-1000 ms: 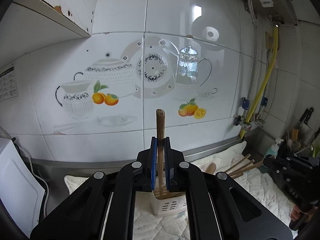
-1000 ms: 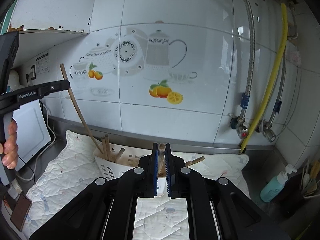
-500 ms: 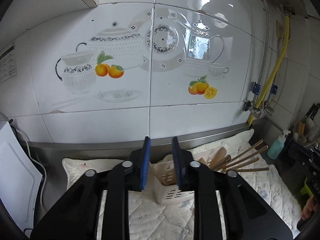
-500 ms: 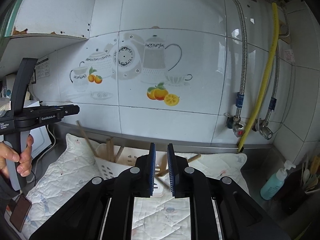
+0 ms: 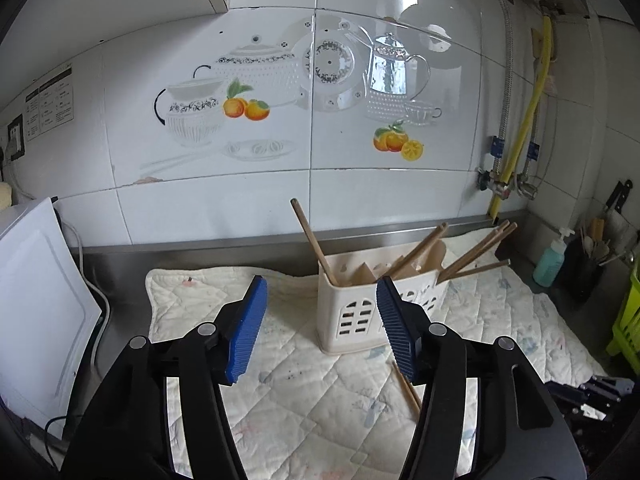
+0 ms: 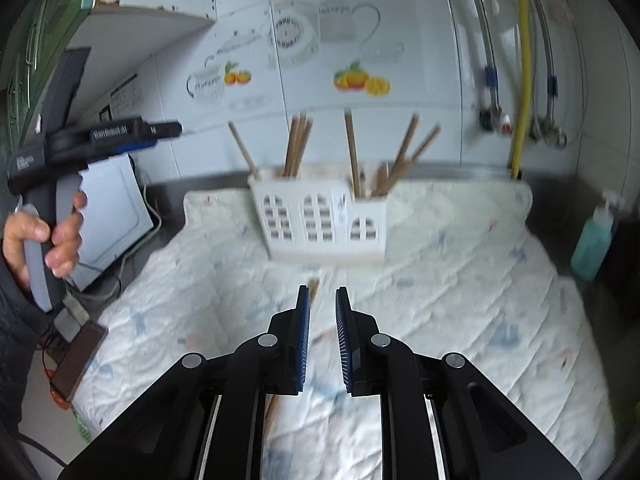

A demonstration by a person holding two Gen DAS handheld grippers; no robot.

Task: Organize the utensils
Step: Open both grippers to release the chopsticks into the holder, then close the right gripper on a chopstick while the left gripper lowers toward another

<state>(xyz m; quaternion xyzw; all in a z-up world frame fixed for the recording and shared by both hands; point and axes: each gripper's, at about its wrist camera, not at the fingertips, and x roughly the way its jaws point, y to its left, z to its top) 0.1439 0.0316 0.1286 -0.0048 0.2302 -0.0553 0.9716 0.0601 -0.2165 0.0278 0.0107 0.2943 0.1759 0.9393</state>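
A cream plastic utensil caddy (image 5: 360, 320) stands on the quilted mat (image 5: 304, 408) and holds several wooden chopsticks (image 5: 472, 252); one chopstick (image 5: 310, 236) leans left in its near compartment. My left gripper (image 5: 320, 282) hovers just in front of the caddy, its jaws opening with nothing between the pads. Another chopstick (image 5: 406, 388) lies on the mat, partly behind the right finger. In the right wrist view the caddy (image 6: 320, 216) is farther off. My right gripper (image 6: 323, 292) hangs low over the mat, slightly open and empty, with a loose chopstick (image 6: 314, 290) under its left finger.
A white appliance (image 5: 36, 300) with cables stands left of the mat. A teal soap bottle (image 6: 592, 236), a dark utensil holder (image 5: 588, 264) and a green rack (image 5: 628, 320) crowd the right. A yellow hose (image 5: 520, 132) runs down the tiled wall. A dark flat device (image 6: 76, 360) lies off the mat's left edge.
The left gripper let its chopstick drop into the caddy, opened wide and sank. The right gripper let go of its wooden stick, opened slightly and dropped toward the mat.
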